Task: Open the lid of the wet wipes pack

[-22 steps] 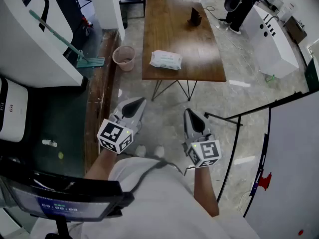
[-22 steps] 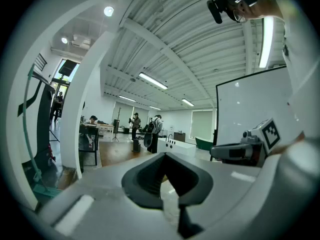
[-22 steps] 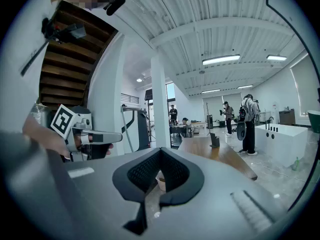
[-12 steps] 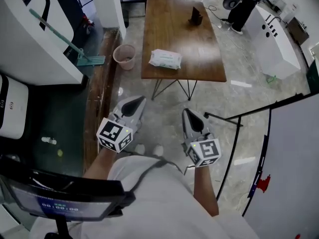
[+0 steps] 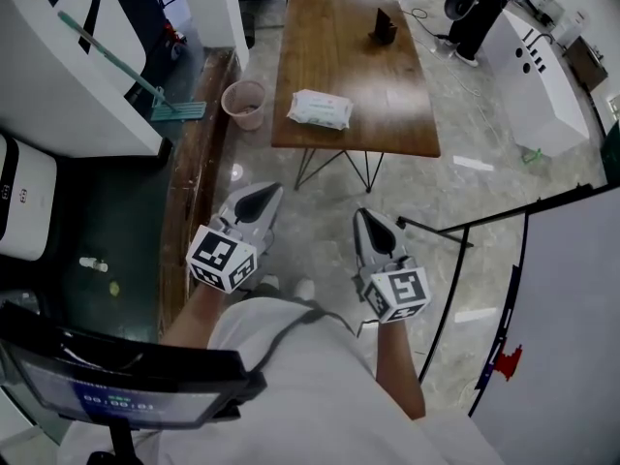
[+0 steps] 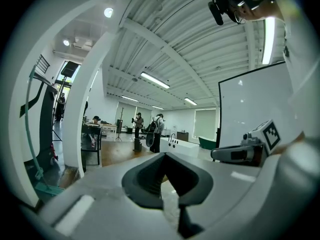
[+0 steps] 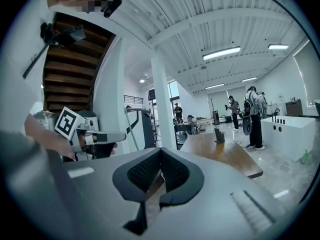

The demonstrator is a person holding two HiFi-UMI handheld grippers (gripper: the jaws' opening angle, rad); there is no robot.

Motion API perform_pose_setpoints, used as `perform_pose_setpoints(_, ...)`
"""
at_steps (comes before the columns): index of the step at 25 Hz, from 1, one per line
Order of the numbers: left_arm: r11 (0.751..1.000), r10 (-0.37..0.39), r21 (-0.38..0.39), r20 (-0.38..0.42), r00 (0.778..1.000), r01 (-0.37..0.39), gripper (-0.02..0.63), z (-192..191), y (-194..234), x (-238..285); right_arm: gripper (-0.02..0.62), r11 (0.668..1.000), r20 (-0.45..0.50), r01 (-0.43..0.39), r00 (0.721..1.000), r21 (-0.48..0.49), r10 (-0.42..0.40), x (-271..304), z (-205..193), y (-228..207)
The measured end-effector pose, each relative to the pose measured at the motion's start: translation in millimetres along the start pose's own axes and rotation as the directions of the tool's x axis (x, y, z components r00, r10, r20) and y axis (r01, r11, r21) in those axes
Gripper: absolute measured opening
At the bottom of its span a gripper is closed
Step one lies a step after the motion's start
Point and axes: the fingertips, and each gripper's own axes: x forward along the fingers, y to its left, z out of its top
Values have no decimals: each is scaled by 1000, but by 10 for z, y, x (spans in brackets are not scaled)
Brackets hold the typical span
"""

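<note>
A white wet wipes pack (image 5: 321, 110) lies flat near the front edge of the wooden table (image 5: 387, 124), its lid down. My left gripper (image 5: 263, 194) and my right gripper (image 5: 365, 219) hover side by side over the floor, well short of the table, both shut with nothing in them. In the left gripper view the jaws (image 6: 166, 156) meet at the tips, and the right gripper (image 6: 235, 153) shows off to the side. In the right gripper view the jaws (image 7: 159, 153) are closed too, with the table (image 7: 220, 151) ahead.
A small dark object (image 5: 382, 29) stands at the table's far end. A pink bin (image 5: 243, 103) sits on the floor left of the table, beside a green mop (image 5: 174, 111). A whiteboard stand (image 5: 455, 289) is at my right. Several people stand far off.
The table and wipes pack have shifted slightly up in the head view. Both grippers keep their place, still shut.
</note>
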Motion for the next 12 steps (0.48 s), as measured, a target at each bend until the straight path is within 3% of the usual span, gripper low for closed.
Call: perform_pose_setpoints(12,1000,25,16,-6,1000,-25,8,-27,-132,68,9,999,-10,-36,999,15,36,-73,-67,-117)
